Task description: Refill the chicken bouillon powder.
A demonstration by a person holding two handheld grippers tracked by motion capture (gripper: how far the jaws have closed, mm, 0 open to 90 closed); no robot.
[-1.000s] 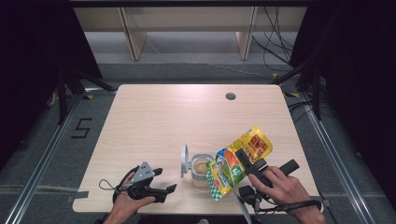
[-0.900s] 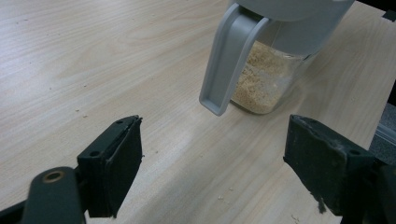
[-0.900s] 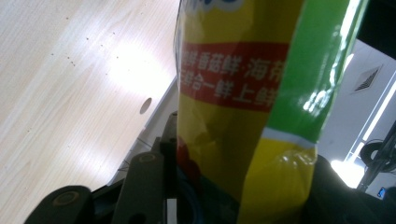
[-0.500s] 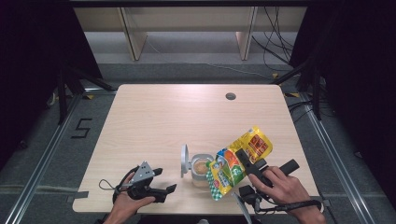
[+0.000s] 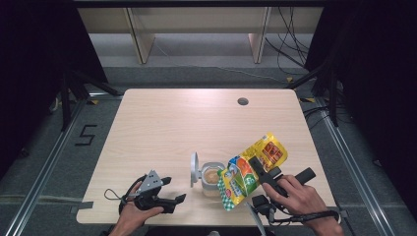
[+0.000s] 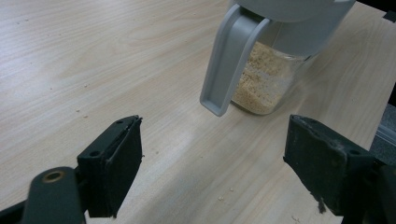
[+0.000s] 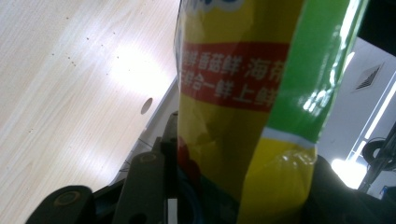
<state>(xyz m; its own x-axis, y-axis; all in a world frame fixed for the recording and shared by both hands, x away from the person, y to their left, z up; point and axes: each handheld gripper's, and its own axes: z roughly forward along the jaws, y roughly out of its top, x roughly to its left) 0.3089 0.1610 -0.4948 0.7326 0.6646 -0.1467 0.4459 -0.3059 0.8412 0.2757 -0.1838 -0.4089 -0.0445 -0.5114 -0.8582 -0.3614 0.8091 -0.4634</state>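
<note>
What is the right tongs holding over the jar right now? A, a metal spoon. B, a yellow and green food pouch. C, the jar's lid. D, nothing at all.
B: the right tongs are clamped on the yellow and green pouch, which is tilted with its lower end over the open jar of granules.

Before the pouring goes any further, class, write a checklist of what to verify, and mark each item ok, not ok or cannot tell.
1. Right claw clamped on the seasoning bag: ok.
2. Jar lid flipped open: ok.
3. Bag's lower end over the jar mouth: ok.
4. Bag's lower end cut open: cannot tell.
5. Left claw steadying the jar: not ok, open and apart from it.
6. Table free of spills: not ok, crumbs near the jar.
</note>
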